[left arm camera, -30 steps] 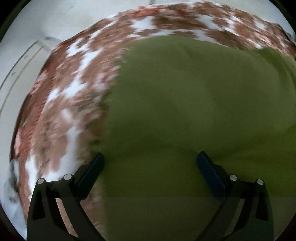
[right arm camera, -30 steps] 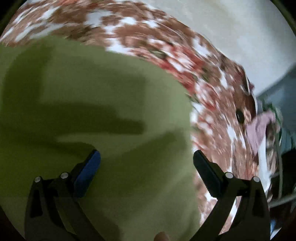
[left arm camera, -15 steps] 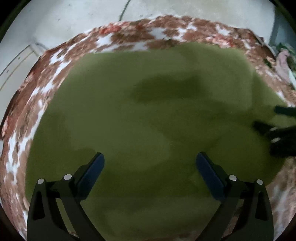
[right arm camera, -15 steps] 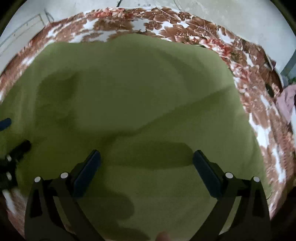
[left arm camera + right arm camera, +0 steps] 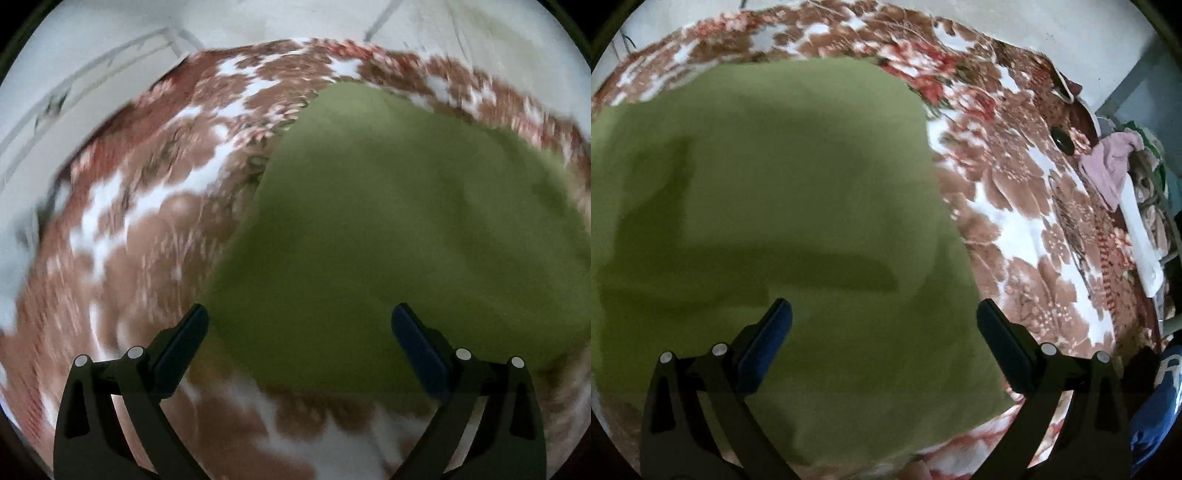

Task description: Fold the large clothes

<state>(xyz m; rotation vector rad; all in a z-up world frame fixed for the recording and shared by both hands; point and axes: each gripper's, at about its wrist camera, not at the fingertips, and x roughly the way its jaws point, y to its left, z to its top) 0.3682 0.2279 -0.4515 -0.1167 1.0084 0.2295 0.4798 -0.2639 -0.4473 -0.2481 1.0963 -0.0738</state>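
The green garment (image 5: 768,229) was seen spread flat on the floral blanket (image 5: 1027,221); compared with half a second earlier, the left gripper (image 5: 299,332) had been swung toward its left edge, the right gripper (image 5: 884,321) toward its right edge; both sets of fingers were spread wide and empty; a fresh grasp was judged imminent.

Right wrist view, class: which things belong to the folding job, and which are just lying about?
Part of the job:
green garment, spread flat
right claw, open above it
left claw, open

Lying about:
floral bedspread underneath
pink cloth at its edge
small dark round object
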